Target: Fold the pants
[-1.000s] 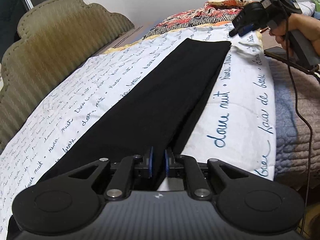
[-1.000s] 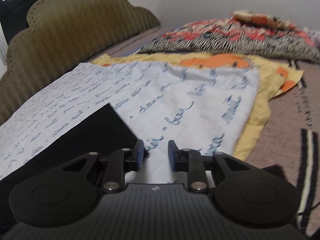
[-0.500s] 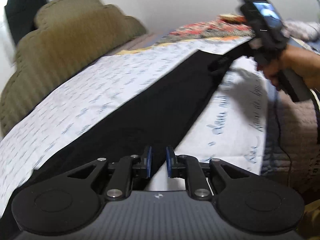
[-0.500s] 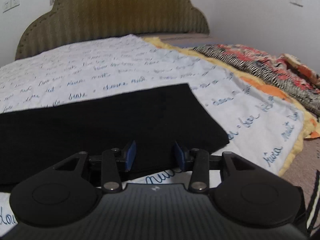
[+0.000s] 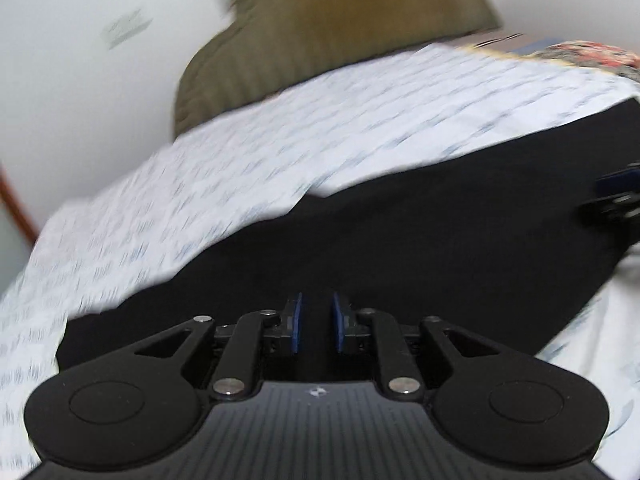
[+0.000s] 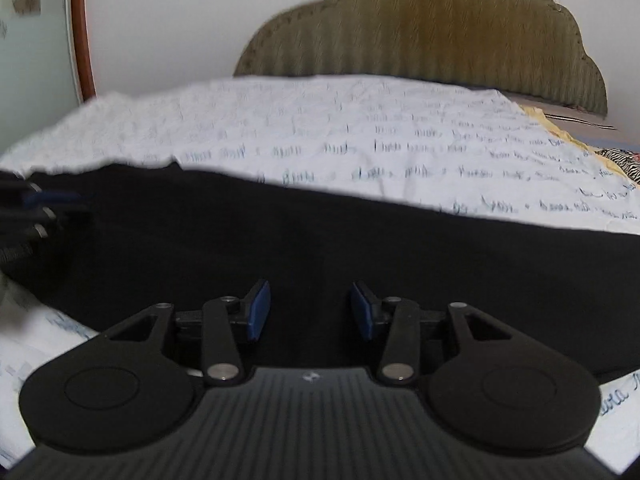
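Note:
Black pants [image 5: 400, 240] lie flat in a long strip across a white sheet with blue script [image 5: 280, 152]. My left gripper [image 5: 316, 312] hovers over the near edge of the pants; its jaws are opening, with a narrow gap and no cloth pinched between the blue pads. The right gripper [image 6: 306, 304] stands open wider over the pants [image 6: 320, 248], also with nothing between its pads. Each gripper shows at the edge of the other's view: the right gripper [image 5: 616, 196] at the far right, the left gripper [image 6: 36, 208] at the far left, both above the black cloth.
An olive padded headboard [image 6: 440, 28] rises behind the bed against a white wall. A zebra-and-orange patterned blanket [image 5: 592, 54] lies at the far right. A brown-framed glass panel [image 6: 78, 32] stands at the left. White sheet [image 6: 360, 132] stretches beyond the pants.
Both grippers have swung round from looking along the pants to facing across them toward the headboard. The left jaws have parted from shut. The right gripper has moved over the black cloth.

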Demonstrator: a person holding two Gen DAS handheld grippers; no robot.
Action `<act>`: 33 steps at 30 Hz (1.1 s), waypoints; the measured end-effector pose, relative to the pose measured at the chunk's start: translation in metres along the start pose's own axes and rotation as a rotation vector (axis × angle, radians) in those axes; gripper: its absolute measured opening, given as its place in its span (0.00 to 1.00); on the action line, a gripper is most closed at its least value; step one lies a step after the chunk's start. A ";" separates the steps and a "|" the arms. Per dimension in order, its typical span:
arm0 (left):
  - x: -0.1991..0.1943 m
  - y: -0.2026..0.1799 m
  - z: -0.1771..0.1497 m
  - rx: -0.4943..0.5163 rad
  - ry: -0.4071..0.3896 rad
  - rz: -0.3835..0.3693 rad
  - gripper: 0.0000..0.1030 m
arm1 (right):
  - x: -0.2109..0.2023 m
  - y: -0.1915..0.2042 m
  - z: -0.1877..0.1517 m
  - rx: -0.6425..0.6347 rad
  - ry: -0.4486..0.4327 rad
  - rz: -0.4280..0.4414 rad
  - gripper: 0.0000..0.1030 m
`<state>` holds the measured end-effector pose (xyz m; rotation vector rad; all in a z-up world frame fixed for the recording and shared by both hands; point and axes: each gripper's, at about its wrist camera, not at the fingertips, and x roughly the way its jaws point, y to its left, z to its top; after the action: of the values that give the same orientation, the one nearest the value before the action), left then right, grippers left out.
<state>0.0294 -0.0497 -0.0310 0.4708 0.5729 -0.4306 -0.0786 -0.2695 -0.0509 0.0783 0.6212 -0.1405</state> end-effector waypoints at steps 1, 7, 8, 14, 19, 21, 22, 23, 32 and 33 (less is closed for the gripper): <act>0.000 0.009 -0.006 -0.030 0.007 0.008 0.38 | -0.001 -0.003 0.000 0.022 0.003 0.000 0.41; -0.012 0.048 -0.004 -0.152 -0.031 0.068 0.77 | -0.009 -0.006 0.020 0.035 -0.042 -0.013 0.42; -0.011 0.050 0.001 -0.163 -0.040 0.058 0.77 | -0.005 -0.001 0.027 0.027 -0.046 0.004 0.42; 0.014 0.049 0.017 -0.154 0.028 0.158 0.77 | 0.035 0.045 0.075 -0.084 -0.066 0.153 0.41; 0.030 0.068 -0.005 -0.234 0.104 0.147 0.77 | 0.081 0.091 0.105 -0.197 0.002 0.257 0.41; 0.030 0.073 -0.010 -0.256 0.094 0.129 0.78 | 0.105 0.104 0.113 -0.232 0.056 0.301 0.41; 0.029 0.073 -0.011 -0.249 0.091 0.131 0.78 | 0.118 0.110 0.117 -0.239 0.081 0.315 0.41; 0.029 0.072 -0.012 -0.238 0.089 0.136 0.79 | 0.133 0.115 0.121 -0.241 0.107 0.322 0.41; 0.022 0.071 -0.010 -0.206 0.065 0.151 0.79 | 0.143 0.097 0.141 -0.123 0.068 0.315 0.30; 0.021 0.073 -0.007 -0.208 0.059 0.147 0.79 | 0.140 0.097 0.142 -0.132 0.071 0.323 0.23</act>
<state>0.0791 0.0078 -0.0271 0.3245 0.6282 -0.2143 0.1307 -0.2056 -0.0149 0.0551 0.6788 0.2159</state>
